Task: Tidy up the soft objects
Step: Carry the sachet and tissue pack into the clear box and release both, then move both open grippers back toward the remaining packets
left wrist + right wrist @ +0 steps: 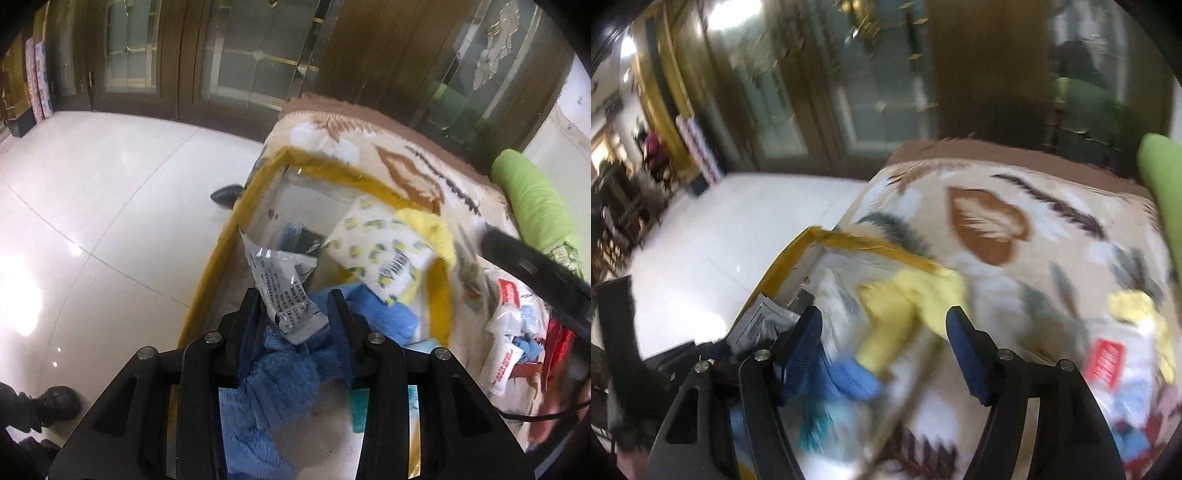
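Observation:
A clear box with a yellow rim [332, 173] sits on a leaf-patterned blanket [413, 173]. Inside lie a blue towel [280, 373], a white pack with yellow marks [380, 251] and a yellow cloth [436, 229]. My left gripper [297, 314] hangs over the box's near end. A grey printed packet [284, 280] stands between its fingers, with a thin gap at the left pad. My right gripper [882, 321] is open wide above the box, blurred. The yellow cloth [908, 306] and the blue towel [849, 380] lie below it, untouched.
More packets and cloths [509, 325] are heaped on the blanket right of the box. A green cushion [535, 199] lies at the far right. White tiled floor [110, 206] spreads to the left, with a person's black shoe [55, 406]. Dark wooden doors [166, 59] stand behind.

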A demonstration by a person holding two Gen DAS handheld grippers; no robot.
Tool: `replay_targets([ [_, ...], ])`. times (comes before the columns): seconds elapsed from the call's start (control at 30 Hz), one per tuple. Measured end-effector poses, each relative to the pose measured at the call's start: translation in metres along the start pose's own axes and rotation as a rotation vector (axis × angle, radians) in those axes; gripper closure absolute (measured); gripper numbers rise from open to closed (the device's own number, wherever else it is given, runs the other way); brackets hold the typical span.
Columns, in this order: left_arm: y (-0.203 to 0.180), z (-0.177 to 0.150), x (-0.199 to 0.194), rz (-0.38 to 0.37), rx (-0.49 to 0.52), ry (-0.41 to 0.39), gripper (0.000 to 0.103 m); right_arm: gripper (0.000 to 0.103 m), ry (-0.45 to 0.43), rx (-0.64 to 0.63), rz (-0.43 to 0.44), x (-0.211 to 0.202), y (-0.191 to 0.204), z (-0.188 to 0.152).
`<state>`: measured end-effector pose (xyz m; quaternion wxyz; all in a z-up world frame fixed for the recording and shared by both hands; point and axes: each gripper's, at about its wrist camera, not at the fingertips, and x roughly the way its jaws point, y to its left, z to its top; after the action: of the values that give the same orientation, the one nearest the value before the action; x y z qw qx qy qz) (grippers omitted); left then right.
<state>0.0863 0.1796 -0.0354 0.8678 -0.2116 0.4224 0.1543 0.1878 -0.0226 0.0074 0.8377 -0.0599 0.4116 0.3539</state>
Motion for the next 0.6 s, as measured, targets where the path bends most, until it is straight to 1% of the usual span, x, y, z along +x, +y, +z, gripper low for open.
replay_targets([
  [0.03,-0.004,0.0,-0.003,-0.004,0.005,-0.011,0.066,0.033,-0.019,0.018,0.003,-0.015,-0.011,-0.009],
  [0.07,-0.009,-0.001,-0.009,-0.015,0.015,-0.021,0.066,0.032,-0.043,0.049,-0.013,-0.034,-0.027,-0.024],
  [0.1,-0.015,-0.003,-0.012,-0.026,0.027,-0.025,0.066,0.031,-0.054,0.07,-0.029,-0.044,-0.037,-0.033],
  [0.13,-0.02,-0.004,-0.015,-0.036,0.038,-0.026,0.066,0.03,-0.068,0.104,-0.051,-0.058,-0.053,-0.049],
  [0.2,-0.04,-0.011,-0.02,-0.073,0.083,-0.02,0.066,0.03,-0.07,0.154,-0.08,-0.074,-0.076,-0.075],
  [0.27,-0.059,-0.018,-0.022,-0.112,0.12,0.005,0.066,0.03,-0.047,0.207,-0.126,-0.089,-0.1,-0.107],
  [0.33,-0.079,-0.026,-0.023,-0.143,0.163,0.025,0.066,0.03,-0.03,0.258,-0.153,-0.095,-0.116,-0.133],
  [0.37,-0.092,-0.032,-0.022,-0.153,0.201,0.035,0.066,0.03,-0.015,0.287,-0.156,-0.098,-0.123,-0.144],
  [0.43,-0.112,-0.039,-0.019,-0.17,0.25,0.055,0.066,0.03,0.01,0.321,-0.177,-0.097,-0.134,-0.16],
  [0.5,-0.134,-0.051,-0.013,-0.183,0.312,0.094,0.066,0.03,0.019,0.344,-0.178,-0.098,-0.139,-0.171],
  [0.6,-0.152,-0.063,-0.002,-0.188,0.367,0.132,0.066,0.03,0.011,0.373,-0.165,-0.098,-0.141,-0.179],
])
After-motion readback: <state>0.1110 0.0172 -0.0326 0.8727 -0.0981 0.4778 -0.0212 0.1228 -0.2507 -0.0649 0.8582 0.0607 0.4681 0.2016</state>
